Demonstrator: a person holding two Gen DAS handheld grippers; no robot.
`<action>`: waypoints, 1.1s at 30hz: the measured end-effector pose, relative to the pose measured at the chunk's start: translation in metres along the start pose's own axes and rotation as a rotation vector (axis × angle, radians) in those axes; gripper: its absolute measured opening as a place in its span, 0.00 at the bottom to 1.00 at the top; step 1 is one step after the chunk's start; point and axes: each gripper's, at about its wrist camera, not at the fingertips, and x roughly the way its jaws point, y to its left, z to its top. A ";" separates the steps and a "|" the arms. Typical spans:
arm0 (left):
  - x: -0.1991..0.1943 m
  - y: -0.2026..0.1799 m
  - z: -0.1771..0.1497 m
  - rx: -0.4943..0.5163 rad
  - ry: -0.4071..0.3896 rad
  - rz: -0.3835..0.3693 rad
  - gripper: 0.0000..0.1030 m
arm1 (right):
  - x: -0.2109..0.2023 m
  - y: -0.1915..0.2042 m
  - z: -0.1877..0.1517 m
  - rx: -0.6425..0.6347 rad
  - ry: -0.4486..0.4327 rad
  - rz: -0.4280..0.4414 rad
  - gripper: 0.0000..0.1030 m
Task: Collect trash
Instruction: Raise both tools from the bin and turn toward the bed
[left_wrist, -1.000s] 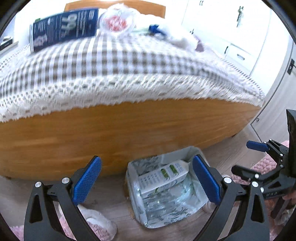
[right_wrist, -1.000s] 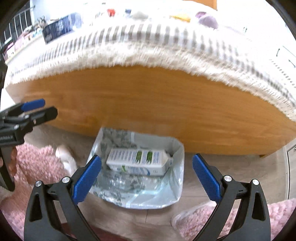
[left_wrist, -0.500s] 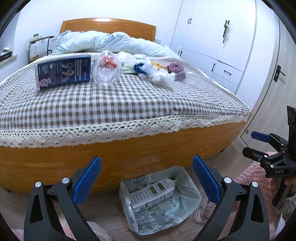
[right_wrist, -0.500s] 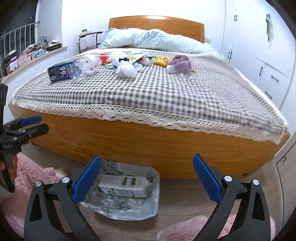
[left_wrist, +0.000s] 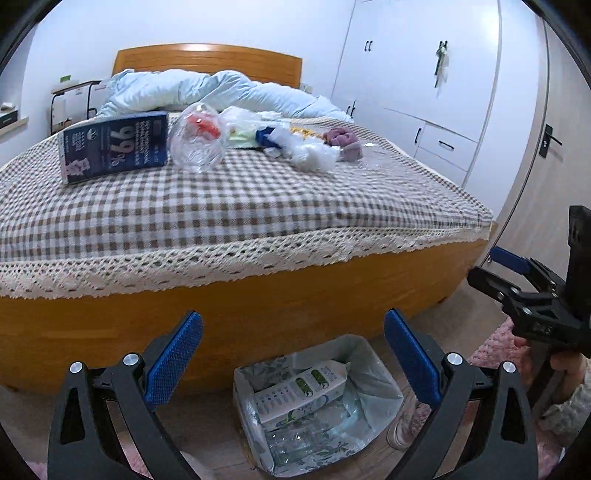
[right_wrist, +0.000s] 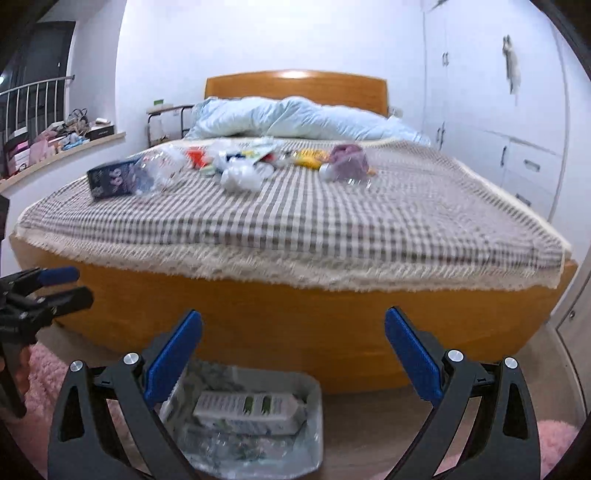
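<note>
Fingers (left_wrist: 173, 358) spread, empty, above trash bin (left_wrist: 384, 380)

Large white "99%" read on side of dark blue carton (left_wrist: 114, 147) lying on checked bedspread — digits seen upside down in left wrist view. Same "99" made out on carton in right wrist view, blurred. Smaller white lines beside digits too small to read. Print on white-green carton (left_wrist: 301, 387) in bin — illegible.
</note>
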 end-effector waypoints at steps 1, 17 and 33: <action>0.001 -0.001 0.002 0.002 -0.004 -0.004 0.93 | -0.001 0.001 0.004 -0.005 -0.029 -0.017 0.92; 0.014 0.008 0.057 -0.080 -0.128 -0.071 0.93 | 0.008 0.014 0.056 -0.052 -0.343 -0.115 0.92; 0.034 0.016 0.097 -0.064 -0.255 -0.027 0.93 | 0.027 -0.008 0.051 0.049 -0.339 -0.173 0.92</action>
